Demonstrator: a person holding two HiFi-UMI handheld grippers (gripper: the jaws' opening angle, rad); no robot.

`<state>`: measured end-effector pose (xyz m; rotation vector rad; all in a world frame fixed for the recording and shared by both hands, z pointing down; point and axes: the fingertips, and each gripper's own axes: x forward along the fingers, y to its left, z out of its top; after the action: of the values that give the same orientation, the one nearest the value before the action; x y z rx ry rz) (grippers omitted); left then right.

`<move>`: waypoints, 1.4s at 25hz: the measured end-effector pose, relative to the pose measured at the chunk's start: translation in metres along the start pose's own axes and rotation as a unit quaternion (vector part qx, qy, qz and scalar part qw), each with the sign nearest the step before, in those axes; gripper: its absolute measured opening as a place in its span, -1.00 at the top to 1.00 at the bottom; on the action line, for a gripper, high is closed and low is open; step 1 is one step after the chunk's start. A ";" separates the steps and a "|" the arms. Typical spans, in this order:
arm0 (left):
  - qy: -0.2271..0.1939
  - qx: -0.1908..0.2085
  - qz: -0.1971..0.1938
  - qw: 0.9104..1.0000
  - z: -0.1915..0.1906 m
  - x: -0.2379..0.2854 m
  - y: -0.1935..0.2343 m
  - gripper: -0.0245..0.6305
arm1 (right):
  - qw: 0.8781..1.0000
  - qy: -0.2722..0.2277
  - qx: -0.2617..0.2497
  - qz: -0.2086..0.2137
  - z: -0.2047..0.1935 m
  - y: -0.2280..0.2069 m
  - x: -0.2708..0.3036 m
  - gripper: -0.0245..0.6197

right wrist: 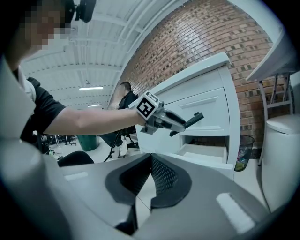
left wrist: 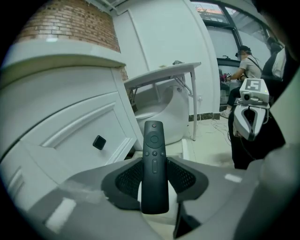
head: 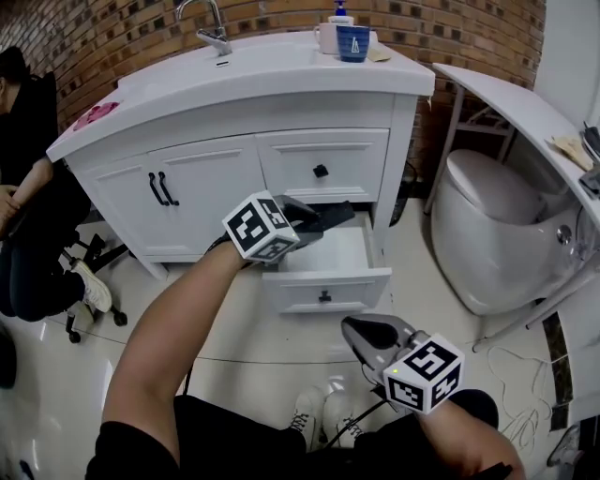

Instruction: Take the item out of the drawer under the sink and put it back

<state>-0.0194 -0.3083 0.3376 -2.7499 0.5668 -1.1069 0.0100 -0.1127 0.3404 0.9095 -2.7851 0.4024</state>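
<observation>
My left gripper (left wrist: 154,177) is shut on a black remote control (left wrist: 154,164), which stands upright between the pads with its button end sticking out past the fingertips. In the head view the left gripper (head: 322,218) holds the remote (head: 339,213) in the air just above the open lower drawer (head: 326,280) of the white sink cabinet (head: 234,103). The drawer's inside looks bare white. My right gripper (right wrist: 149,174) is shut with nothing in it and hangs lower (head: 352,330), in front of the drawer. From the right gripper view, the remote (right wrist: 195,119) hovers over the drawer (right wrist: 206,153).
An upper drawer (head: 322,163) with a black knob is closed. A faucet (head: 212,28) and a blue cup (head: 352,42) are on the counter. A white toilet (head: 487,225) stands right, under a white table (head: 511,98). A seated person (head: 28,187) is at far left.
</observation>
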 end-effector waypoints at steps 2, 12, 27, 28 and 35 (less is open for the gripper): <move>-0.015 0.002 0.010 1.000 0.005 -0.021 -0.016 0.41 | 1.000 -0.006 -0.006 0.002 0.003 0.007 -0.001 0.91; -0.092 -0.031 0.060 0.993 0.010 -0.108 -0.101 0.41 | 0.999 -0.040 -0.033 0.011 0.022 0.024 -0.006 0.91; -0.216 -0.205 0.115 0.948 -0.030 -0.132 -0.129 0.41 | 0.997 -0.053 -0.047 -0.019 0.059 -0.010 0.001 0.91; -0.221 -0.215 0.112 0.945 -0.032 -0.131 -0.131 0.41 | 0.997 -0.049 -0.051 -0.020 0.058 -0.010 0.002 0.91; -0.229 -0.243 0.095 0.938 -0.045 -0.119 -0.141 0.41 | 0.997 -0.033 -0.062 -0.030 0.048 -0.014 0.003 0.91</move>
<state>-0.0872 -0.1316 0.3291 -3.1036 1.1204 -0.2771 0.0120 -0.1401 0.2980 0.9920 -2.7969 0.1907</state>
